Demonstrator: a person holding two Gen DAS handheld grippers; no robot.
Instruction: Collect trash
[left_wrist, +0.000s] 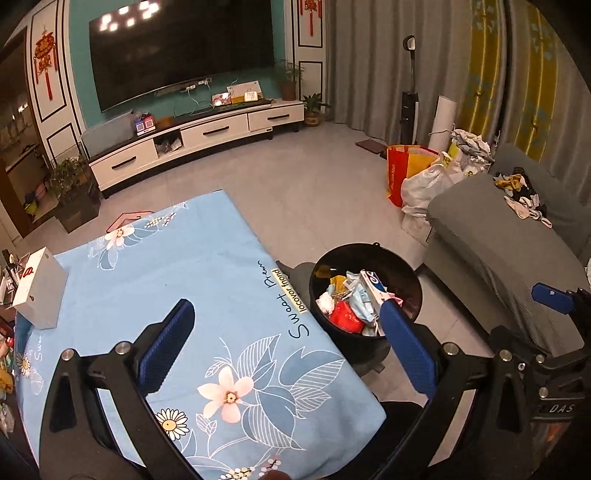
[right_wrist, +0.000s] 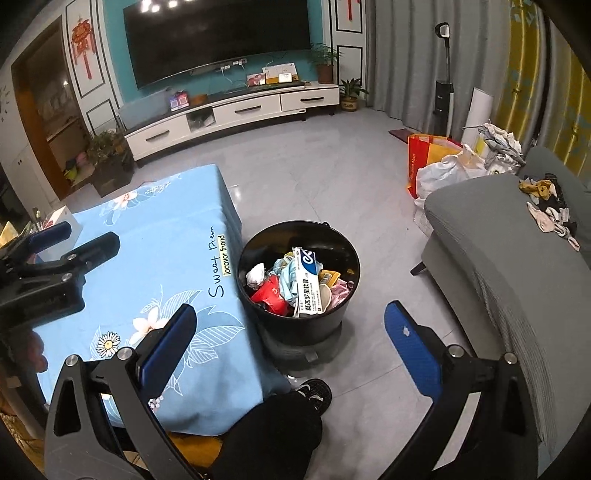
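Left wrist view: left gripper (left_wrist: 288, 317) spread wide, empty, above blue floral tablecloth (left_wrist: 177, 280); black bin (left_wrist: 369, 254) with trash (left_wrist: 351, 302) just right of table

Right wrist view: right gripper (right_wrist: 291, 321) wide apart, empty; bin on floor between table and grey sofa (right_wrist: 487, 251)

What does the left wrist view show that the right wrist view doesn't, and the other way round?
Only the left wrist view shows the white box whole, standing on the blue floral cloth. Only the right wrist view shows the person's black shoe and the bin's white printed carton face-on. Both show the black trash bin full of trash beside the table, the grey sofa, and both grippers open and empty: left gripper, right gripper.
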